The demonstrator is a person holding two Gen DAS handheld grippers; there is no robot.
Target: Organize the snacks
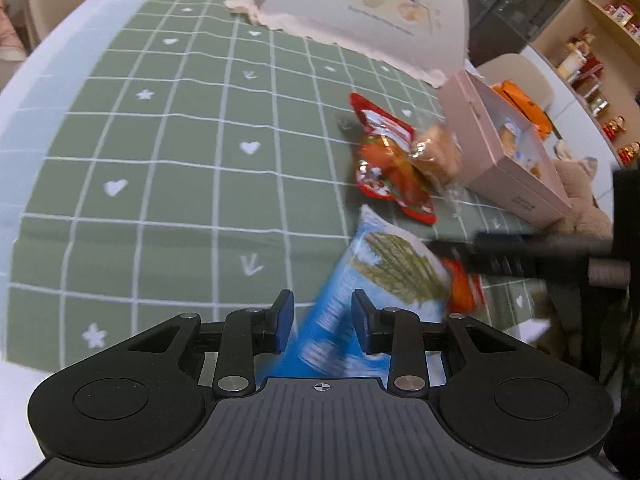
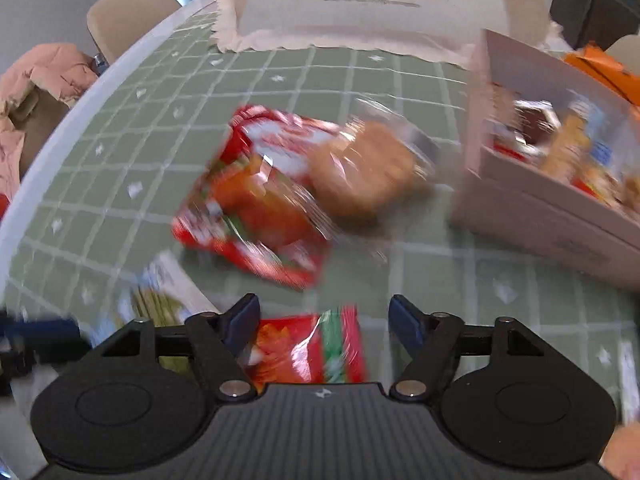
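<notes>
I judge the job partly done: the pink cardboard box (image 2: 532, 216) at right already holds several packets, while a glossy red packet (image 2: 256, 200) and a clear-wrapped bun (image 2: 362, 168) lie mid-frame on the checked cloth (image 1: 160, 184). My left gripper (image 1: 322, 322) is spread around a puffy blue bag (image 1: 384, 268); my right gripper (image 2: 324, 322) is spread over a crinkly small red packet (image 2: 308, 350).

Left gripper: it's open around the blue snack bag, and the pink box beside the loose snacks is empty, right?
Not quite. The pink box is not empty; the right wrist view shows snack packets inside it. The rest holds: the left gripper is open with the blue snack bag between its fingers.
</notes>
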